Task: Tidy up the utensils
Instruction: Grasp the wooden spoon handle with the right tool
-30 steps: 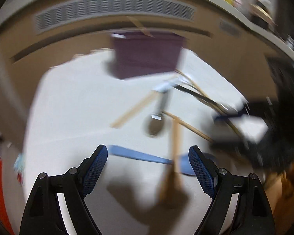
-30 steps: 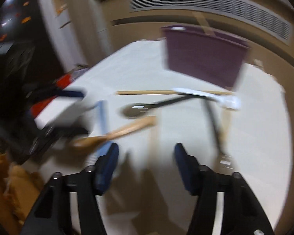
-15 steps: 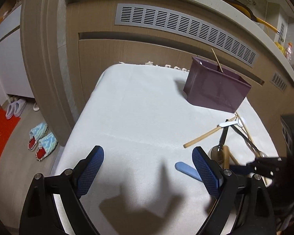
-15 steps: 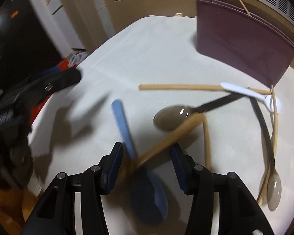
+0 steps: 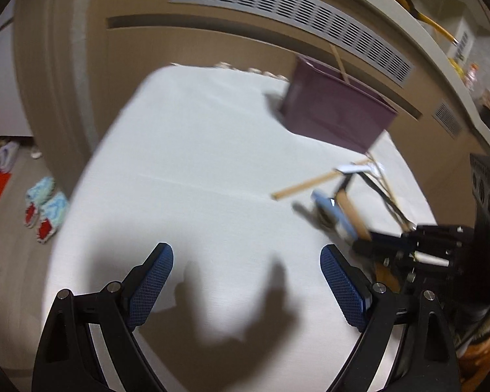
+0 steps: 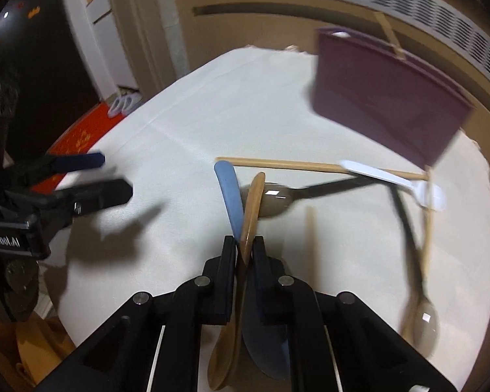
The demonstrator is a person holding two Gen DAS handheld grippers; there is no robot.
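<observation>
White cloth covers the bench below a vented cabinet. Right gripper has its fingers clamped on two crossed handles, one blue spoon and one wooden spoon, apparently bound for the purple bin at upper right. About six utensils lie loose, though blur hampers counting. Left gripper hovers, fingers apart.

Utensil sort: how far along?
Early. Done: one wooden stick already stands in the purple bin. In hand: the right gripper is shut on the blue spoon and wooden spoon together. The left gripper is open, holding nothing. Left on the cloth: chopstick, white spoon, two dark-handled spoons.
</observation>
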